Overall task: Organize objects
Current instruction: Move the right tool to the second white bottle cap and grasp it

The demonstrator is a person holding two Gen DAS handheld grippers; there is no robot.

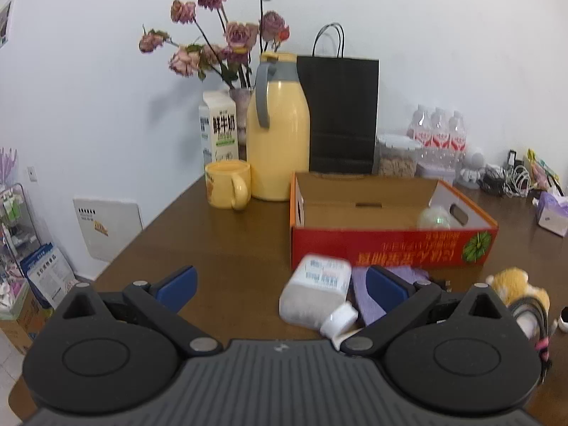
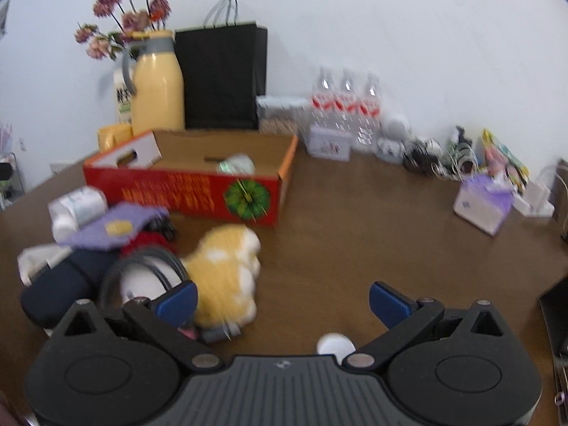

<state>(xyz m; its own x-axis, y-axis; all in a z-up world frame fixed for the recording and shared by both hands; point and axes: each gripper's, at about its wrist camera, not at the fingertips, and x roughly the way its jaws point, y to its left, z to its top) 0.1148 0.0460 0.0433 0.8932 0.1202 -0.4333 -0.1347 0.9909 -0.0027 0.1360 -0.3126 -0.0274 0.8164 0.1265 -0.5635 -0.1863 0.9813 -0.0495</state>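
Observation:
An open red cardboard box (image 1: 390, 248) stands on the brown table; it also shows in the right wrist view (image 2: 184, 195). A pale round object (image 1: 435, 218) lies inside it. In front of the box is a pile: a white bottle (image 1: 316, 293) on its side, a purple cloth (image 2: 113, 227), a yellow plush toy (image 2: 227, 266), a dark pouch (image 2: 60, 287) and a white thing with a grey strap (image 2: 149, 273). My left gripper (image 1: 280, 285) is open and empty, its right finger beside the bottle. My right gripper (image 2: 284, 300) is open and empty, beside the plush toy.
At the back stand a yellow jug (image 1: 278, 131), yellow mug (image 1: 227, 190), milk carton (image 1: 220, 127), flower vase (image 1: 241, 106), black paper bag (image 1: 342, 113), a clear jar (image 1: 397, 156) and water bottles (image 2: 346, 106). Cables (image 2: 443, 159) and a tissue box (image 2: 484, 206) lie right.

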